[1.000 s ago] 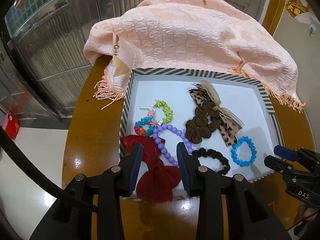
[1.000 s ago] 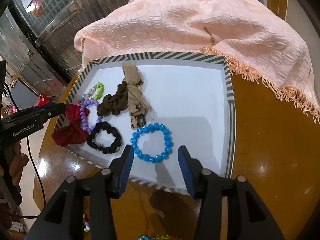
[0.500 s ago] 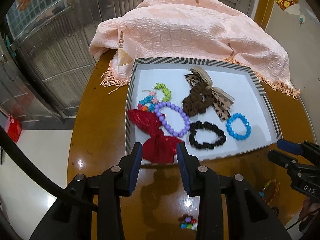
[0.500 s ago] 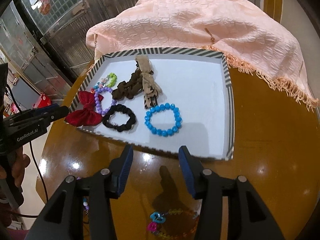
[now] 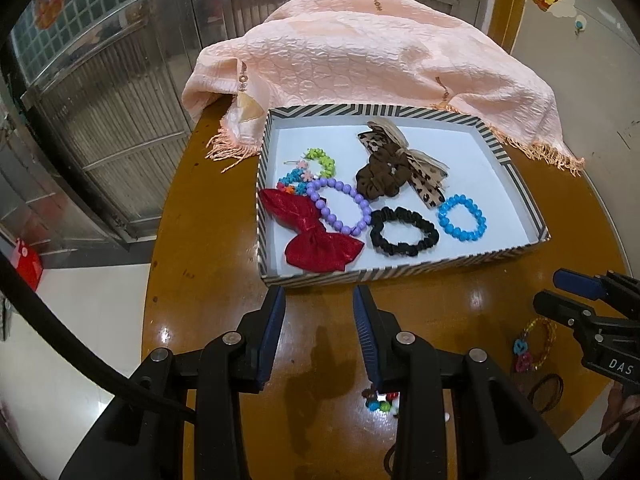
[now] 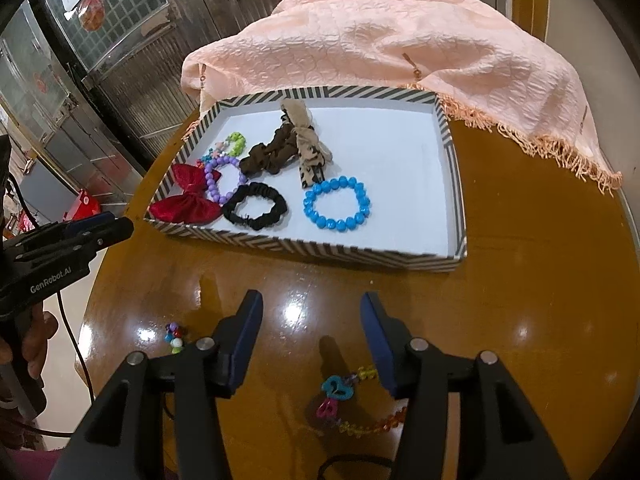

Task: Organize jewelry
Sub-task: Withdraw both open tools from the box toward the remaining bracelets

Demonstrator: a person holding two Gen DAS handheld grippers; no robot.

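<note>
A striped-rim tray (image 5: 400,272) (image 6: 304,246) holds a red bow (image 5: 316,236), a purple bead bracelet (image 5: 340,190), a black scrunchie (image 5: 404,232), a blue bead bracelet (image 6: 337,204) and a brown scrunchie with a leopard bow (image 5: 384,176). My left gripper (image 5: 319,300) (image 6: 120,226) hovers open and empty over the bare table just in front of the tray. My right gripper (image 6: 311,308) (image 5: 550,290) has its jaws opening with nothing between them. It is above a colourful charm bracelet (image 6: 336,392) (image 5: 532,344). A small bead cluster (image 5: 378,400) (image 6: 175,334) lies nearby.
A peach fringed cloth (image 5: 380,60) is heaped behind the tray. The round brown table (image 6: 540,280) drops off at its left edge to a tiled floor. A thin dark hair tie (image 5: 546,398) lies near the front right. A hand (image 6: 28,344) holds the left tool.
Both grippers have drawn back from over the tray to the table in front of it. The loose bracelet and bead cluster have come into view. The right jaws stand slightly wider.
</note>
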